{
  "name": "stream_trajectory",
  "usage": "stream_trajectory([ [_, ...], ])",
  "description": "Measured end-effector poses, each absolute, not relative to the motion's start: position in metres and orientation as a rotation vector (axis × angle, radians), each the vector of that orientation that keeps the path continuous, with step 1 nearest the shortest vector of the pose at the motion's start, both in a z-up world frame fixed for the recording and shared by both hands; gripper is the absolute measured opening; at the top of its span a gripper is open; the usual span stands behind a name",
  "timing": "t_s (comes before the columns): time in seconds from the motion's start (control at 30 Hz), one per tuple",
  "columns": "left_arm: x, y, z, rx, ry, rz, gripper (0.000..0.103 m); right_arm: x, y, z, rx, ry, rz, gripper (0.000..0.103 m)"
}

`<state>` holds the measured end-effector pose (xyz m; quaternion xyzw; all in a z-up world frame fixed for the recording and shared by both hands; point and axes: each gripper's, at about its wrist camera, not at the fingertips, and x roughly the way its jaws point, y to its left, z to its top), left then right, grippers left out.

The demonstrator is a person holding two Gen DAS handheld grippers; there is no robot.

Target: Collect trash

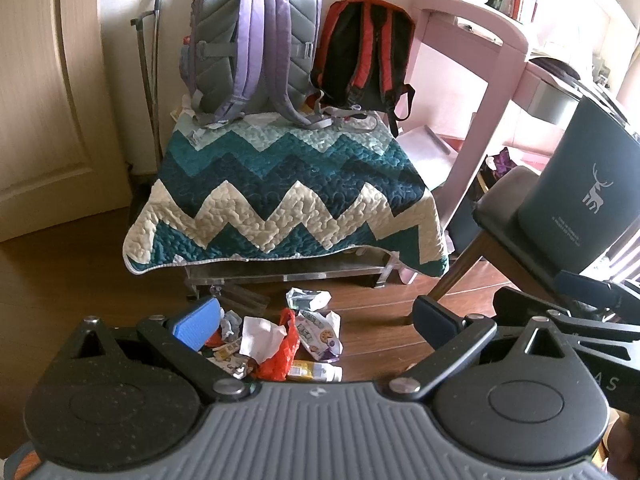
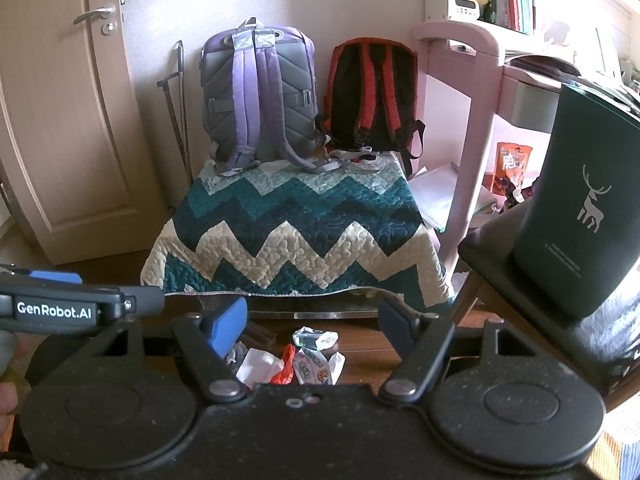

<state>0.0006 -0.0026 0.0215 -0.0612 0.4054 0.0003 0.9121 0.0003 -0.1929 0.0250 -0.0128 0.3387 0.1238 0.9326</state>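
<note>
A pile of trash (image 1: 280,340) lies on the wooden floor in front of the low table: a white tissue (image 1: 260,338), a red plastic wrapper (image 1: 284,356), printed snack wrappers (image 1: 320,330), a crumpled silver wrapper (image 1: 306,299) and a small bottle (image 1: 316,372). The pile also shows in the right wrist view (image 2: 292,356). My left gripper (image 1: 316,320) is open above the pile, holding nothing. My right gripper (image 2: 312,320) is open above the same pile, empty. A dark green bin with a deer print (image 2: 576,216) stands on a chair at the right.
A low table under a zigzag quilt (image 1: 280,192) carries a purple backpack (image 1: 256,44) and a red-black backpack (image 1: 364,52). A pink desk (image 1: 480,80) stands right. The black chair (image 2: 520,280) holds the bin. A door (image 2: 68,120) is at left.
</note>
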Motion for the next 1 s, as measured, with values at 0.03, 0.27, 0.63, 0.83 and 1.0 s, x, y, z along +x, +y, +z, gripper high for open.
stream_trajectory([
  [0.03,0.004,-0.004,0.022,-0.129,0.839,0.000,0.103,0.003,-0.193,0.025,-0.029,0.694,0.257,0.072],
  [0.27,0.045,0.003,0.007,-0.124,0.841,-0.006,0.103,0.041,-0.187,0.011,-0.066,0.687,0.310,0.072],
  [0.63,0.151,0.079,-0.058,-0.136,0.835,0.136,0.103,0.155,-0.178,-0.068,-0.058,0.785,0.333,0.072],
  [0.83,0.197,0.105,-0.125,-0.158,0.922,0.150,0.103,0.210,-0.162,-0.132,-0.058,0.854,0.371,0.072],
  [1.0,0.222,0.105,-0.185,-0.168,1.017,0.113,0.103,0.254,-0.147,-0.198,-0.066,0.986,0.380,0.072],
])
